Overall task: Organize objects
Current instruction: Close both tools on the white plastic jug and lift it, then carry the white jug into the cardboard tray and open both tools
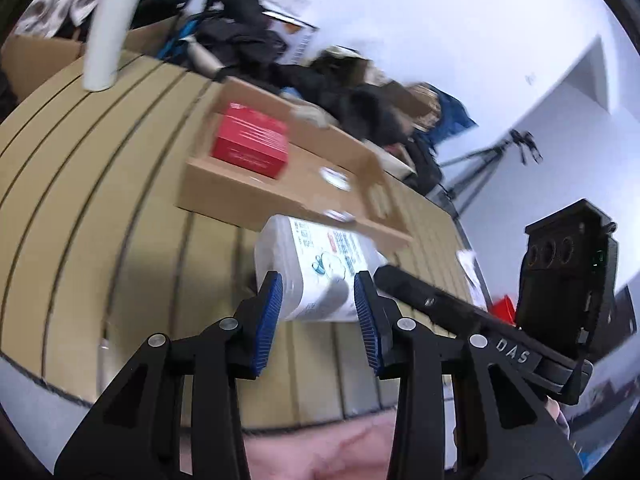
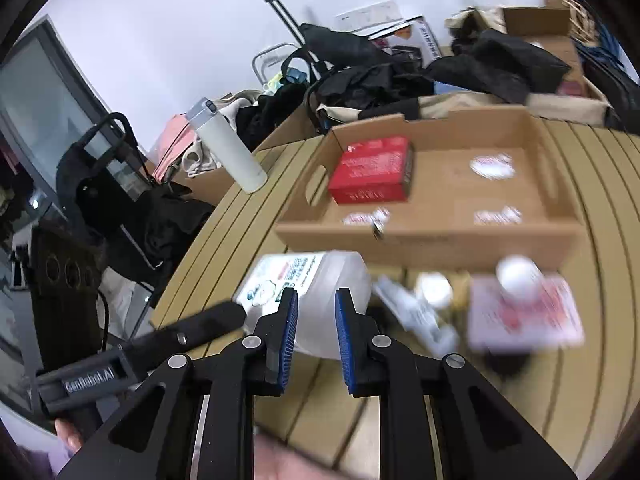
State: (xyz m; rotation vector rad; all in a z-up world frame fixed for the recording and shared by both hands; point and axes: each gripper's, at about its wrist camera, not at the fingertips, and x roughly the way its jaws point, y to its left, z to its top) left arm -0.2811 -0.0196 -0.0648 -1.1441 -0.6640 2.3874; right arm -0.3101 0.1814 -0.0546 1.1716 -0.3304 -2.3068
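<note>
Both grippers bracket the jug (image 1: 320, 268), left gripper (image 1: 318, 300) wide w/ pads just beside it, right gripper (image 2: 317, 312) narrower at its base, prob. to lift it into the tray (image 2: 560, 184) ahead.

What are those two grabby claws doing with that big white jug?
A person is tidying a table with two handheld grippers. The left gripper and the right gripper are both open around a plastic jug lying on its side. Behind it, a cardboard tray already holds a red box.
</note>
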